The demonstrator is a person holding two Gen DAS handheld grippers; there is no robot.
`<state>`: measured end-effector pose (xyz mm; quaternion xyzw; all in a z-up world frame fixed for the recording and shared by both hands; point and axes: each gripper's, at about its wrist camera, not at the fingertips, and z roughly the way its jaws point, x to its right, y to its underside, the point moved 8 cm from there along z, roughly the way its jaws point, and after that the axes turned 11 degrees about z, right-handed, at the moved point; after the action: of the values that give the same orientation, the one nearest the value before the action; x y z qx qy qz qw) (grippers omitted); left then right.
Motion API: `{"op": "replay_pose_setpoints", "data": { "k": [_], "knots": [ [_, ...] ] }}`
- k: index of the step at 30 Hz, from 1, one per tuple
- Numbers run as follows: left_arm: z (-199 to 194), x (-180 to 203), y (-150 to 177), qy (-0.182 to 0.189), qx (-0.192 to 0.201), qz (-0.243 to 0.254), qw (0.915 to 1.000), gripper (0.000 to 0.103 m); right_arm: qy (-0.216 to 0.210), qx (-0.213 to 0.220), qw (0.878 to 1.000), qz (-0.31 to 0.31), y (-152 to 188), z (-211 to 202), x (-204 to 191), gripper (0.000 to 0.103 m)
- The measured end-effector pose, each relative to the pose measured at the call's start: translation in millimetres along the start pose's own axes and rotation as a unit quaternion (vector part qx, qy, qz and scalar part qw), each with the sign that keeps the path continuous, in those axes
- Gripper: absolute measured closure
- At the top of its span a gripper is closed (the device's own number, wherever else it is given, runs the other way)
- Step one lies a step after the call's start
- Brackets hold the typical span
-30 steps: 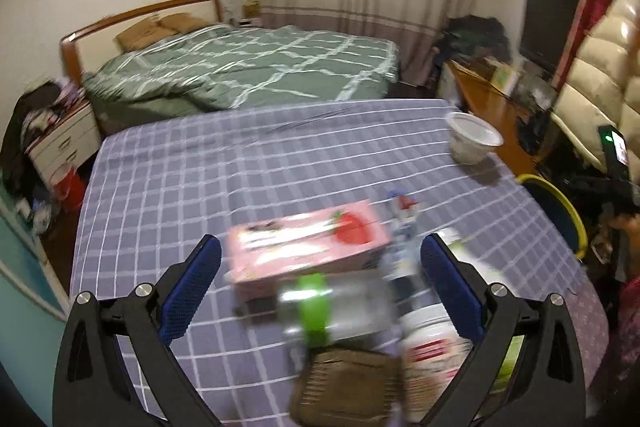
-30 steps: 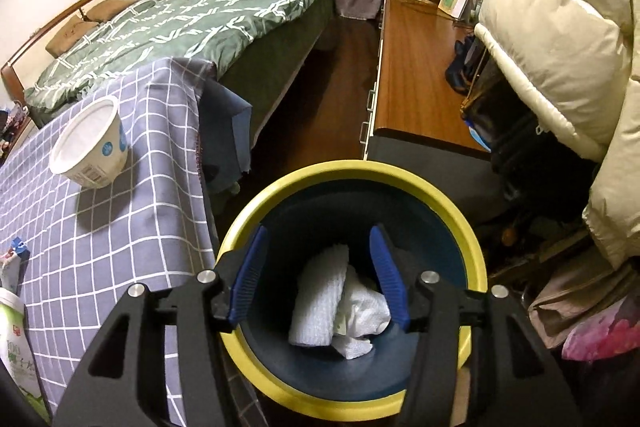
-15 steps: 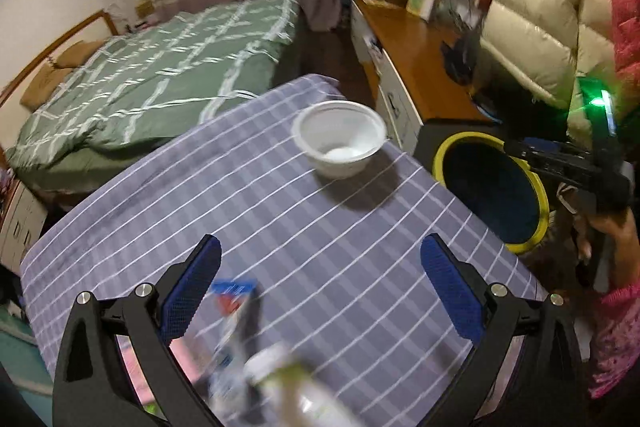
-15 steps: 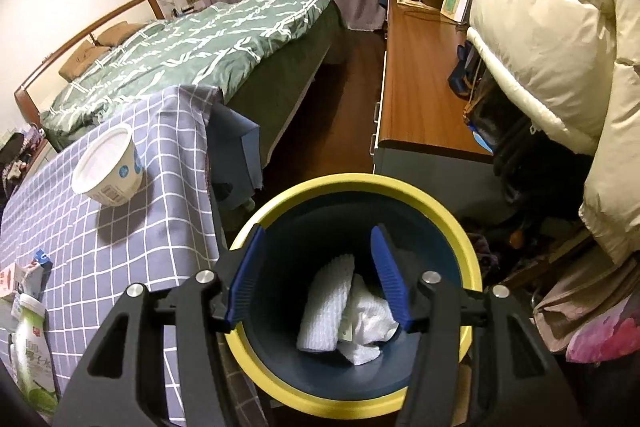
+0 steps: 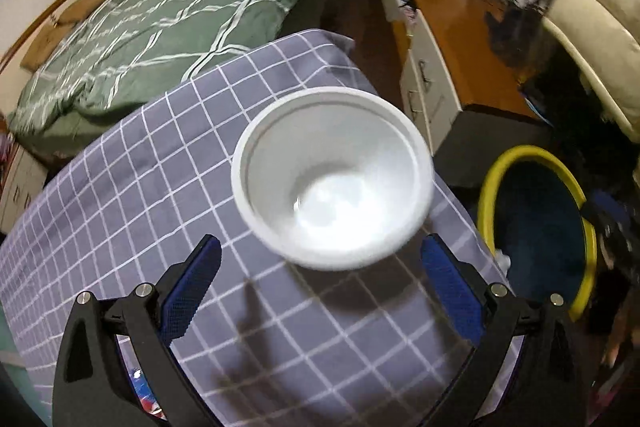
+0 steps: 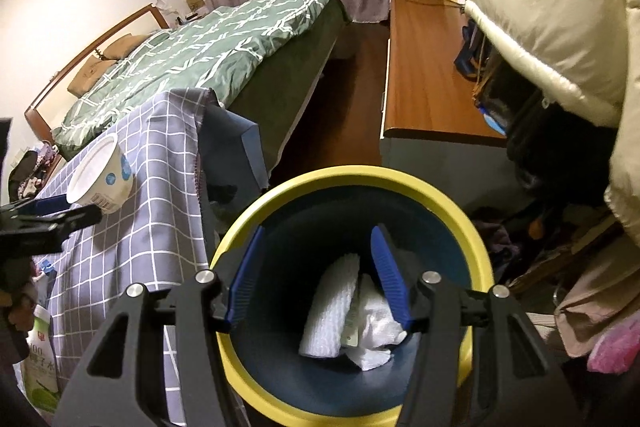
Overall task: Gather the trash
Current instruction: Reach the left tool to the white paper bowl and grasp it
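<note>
White plastic tub (image 5: pixel 332 183): empty, on the checked table (image 5: pixel 120 211) just beside the bin (image 6: pixel 352 307); likely light, thin-walled, crushable, best pinched at its rim; left gripper (image 5: pixel 320 283) fingers wide apart near it, right gripper (image 6: pixel 318 279) half-open, empty, over bin.

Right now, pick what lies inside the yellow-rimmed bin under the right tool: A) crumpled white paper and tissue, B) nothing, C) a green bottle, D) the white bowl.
A: the right wrist view shows white crumpled paper at the bottom of the bin, while the white bowl stands on the checked tablecloth.
</note>
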<state>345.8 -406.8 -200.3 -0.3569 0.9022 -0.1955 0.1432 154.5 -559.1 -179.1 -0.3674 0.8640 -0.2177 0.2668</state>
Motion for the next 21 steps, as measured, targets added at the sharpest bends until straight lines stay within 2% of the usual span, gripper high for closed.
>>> {"op": "replay_pose_setpoints", "data": {
  "k": [10,12,16,21],
  "knots": [
    [25.6,-7.0,-19.4,-0.016,0.015,-0.058,0.9981,0.006,-0.012,-0.008,1.000,0.002,0.8,14.8,1.2,0.050],
    [28.0,-9.6,-20.4,-0.021,0.016,-0.064,0.9976,0.009,-0.012,-0.010,1.000,0.001,1.6,16.7,2.2,0.050],
    [33.1,-7.6,-21.0,-0.023,0.011,-0.061,0.9978,0.027,-0.013,-0.010,1.000,0.002,2.4,17.5,2.8,0.050],
    [30.8,-8.3,-18.2,-0.026,0.009,-0.064,0.9976,0.028,-0.016,-0.009,1.000,0.001,4.2,16.3,2.4,0.050]
  ]
}}
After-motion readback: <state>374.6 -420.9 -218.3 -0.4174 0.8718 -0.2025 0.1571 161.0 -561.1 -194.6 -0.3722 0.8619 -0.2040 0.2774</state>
